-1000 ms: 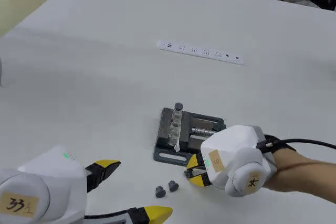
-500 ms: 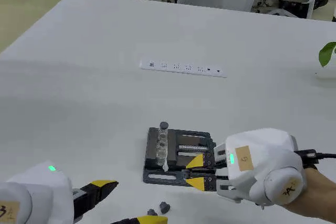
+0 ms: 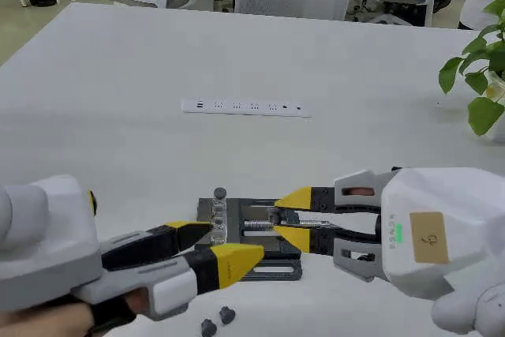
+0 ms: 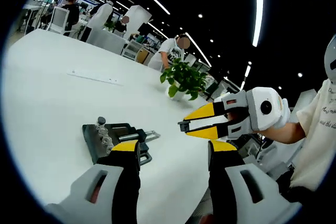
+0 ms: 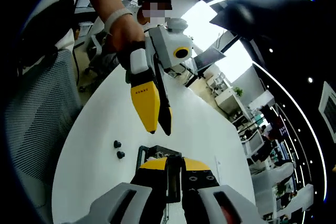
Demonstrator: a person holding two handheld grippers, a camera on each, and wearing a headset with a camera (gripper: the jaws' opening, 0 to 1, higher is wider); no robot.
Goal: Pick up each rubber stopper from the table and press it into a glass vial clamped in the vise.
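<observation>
**Right gripper** (image 3: 276, 216): jaws were drawn almost together on a small dark piece at their tips, judged to be a stopper (image 4: 179, 126). Which way up it sat could not be told. The tips hung above the vise (image 3: 268, 271), just beside the row of vials (image 3: 218, 222). One end vial (image 3: 219, 195) of that row already carried a dark cap.

**Left gripper** (image 3: 234, 242): jaws were spread wide and empty. Its tips faced the right gripper's from the opposite side of the vise. Two loose stoppers (image 3: 226, 315) lay on the table (image 3: 118, 116) beneath its jaws, near the vise.

**Step in hand (judged):** seating the held stopper in an uncapped vial. To do this well, the right gripper's tips should be brought directly over an open mouth next to the capped vial, with the stopper square to the rim. The press should run straight down the vial's axis. Side load on clamped glass risks a crack or a tilted seat, so pressure should build gently. The left gripper should stay clear of the row.
</observation>
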